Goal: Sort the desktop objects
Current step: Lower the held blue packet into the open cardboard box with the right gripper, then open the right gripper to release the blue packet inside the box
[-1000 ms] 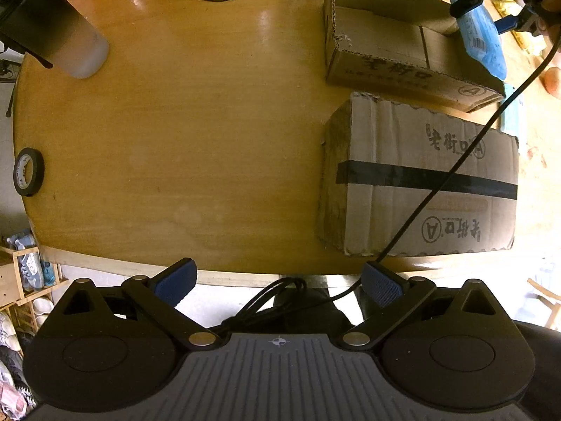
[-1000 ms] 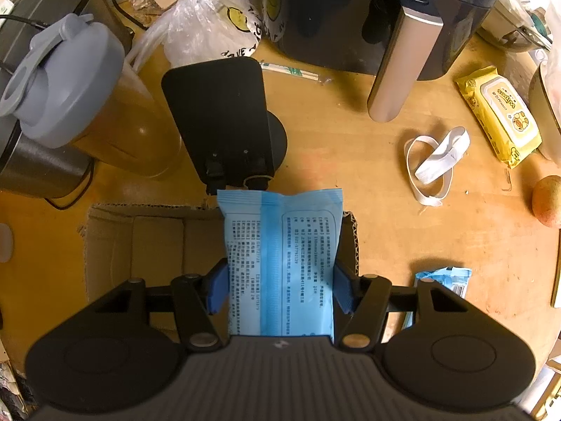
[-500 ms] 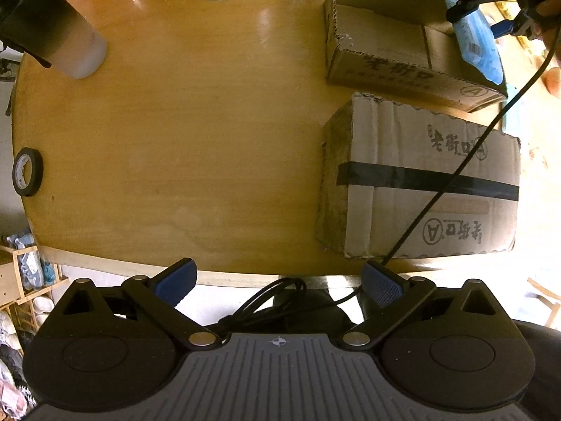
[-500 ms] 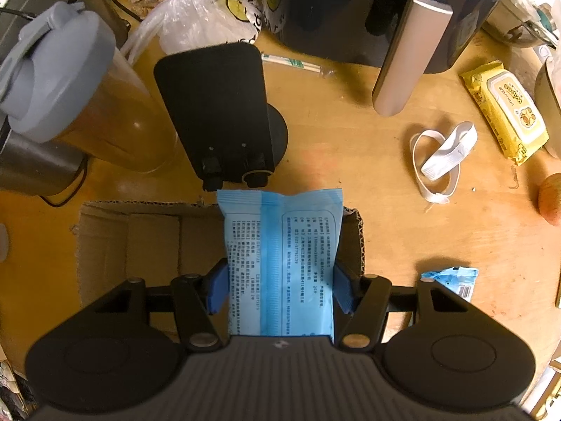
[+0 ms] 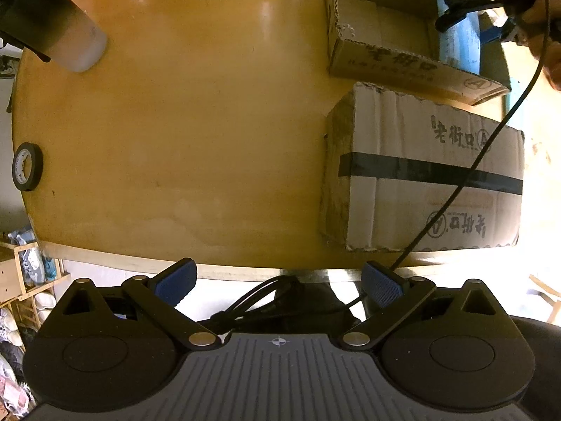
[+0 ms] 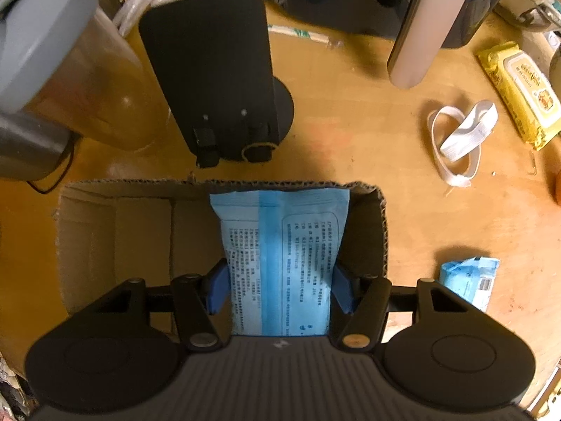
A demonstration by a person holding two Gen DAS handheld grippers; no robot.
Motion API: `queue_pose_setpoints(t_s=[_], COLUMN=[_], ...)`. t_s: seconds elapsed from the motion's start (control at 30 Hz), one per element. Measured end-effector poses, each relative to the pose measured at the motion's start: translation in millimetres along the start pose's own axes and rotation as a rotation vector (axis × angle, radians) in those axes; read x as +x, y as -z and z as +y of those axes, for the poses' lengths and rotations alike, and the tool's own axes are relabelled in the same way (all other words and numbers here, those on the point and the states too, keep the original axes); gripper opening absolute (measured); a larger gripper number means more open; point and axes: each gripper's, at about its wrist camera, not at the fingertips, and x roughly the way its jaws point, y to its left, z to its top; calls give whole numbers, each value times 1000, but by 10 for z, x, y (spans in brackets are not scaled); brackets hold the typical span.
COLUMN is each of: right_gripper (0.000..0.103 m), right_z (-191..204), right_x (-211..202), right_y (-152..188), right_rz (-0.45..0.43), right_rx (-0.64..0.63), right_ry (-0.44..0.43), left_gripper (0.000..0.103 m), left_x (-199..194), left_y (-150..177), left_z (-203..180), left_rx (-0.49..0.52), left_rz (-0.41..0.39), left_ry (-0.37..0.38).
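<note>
Open box: a shallow cardboard box with no lid sat on the wooden counter; its floor showed bare cardboard flaps on the left side.
Blue packet: a flat blue printed packet hung inside the right end of that box, its top edge close to the far wall.
Right tool: the right tool was clamped on the packet, one blue pad pressed against each long side.
Left tool: the left tool stood wide apart and held nothing, poised beyond the near edge of the counter.
Sealed box: a closed cardboard box bound with black tape lay just beside the open one, nearer the left tool; its contents could not be seen.
Left view only: a roll of black tape at the counter's left edge, a frosted tumbler far left, and a black cable crossing the sealed box.
Right view only: a second small blue packet on the counter right of the open box, a white elastic strap, a yellow wipes pack, a black stand behind the box, and a grey-lidded jug of amber liquid.
</note>
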Motion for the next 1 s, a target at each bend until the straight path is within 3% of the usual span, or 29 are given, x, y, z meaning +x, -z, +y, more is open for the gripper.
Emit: queue_pose_setpoints(t_s=[0.4,0.43,0.47,0.53,1.0], right_gripper=[59,63,80,103,103], right_z=[14,25,33,59,101], right_x=[184,184,180,164,40], right_y=[22,19,18,17,59], right_rz=[10,7,0,-17,-45], right_rx=[6,6,8,1,-5], right_ry=[19,22,25,23,30], left_gripper=[103,103,103,103,103], left_x=[-2,-4,-2,-2,-19], left_y=[29,35,40,49,126], left_z=[-13,-13,-15,-16,-30], left_rx=[1,1,0,-2,-24], left_rz=[12,14,14,14,5], left_ry=[-6,-6,-7,-7,3])
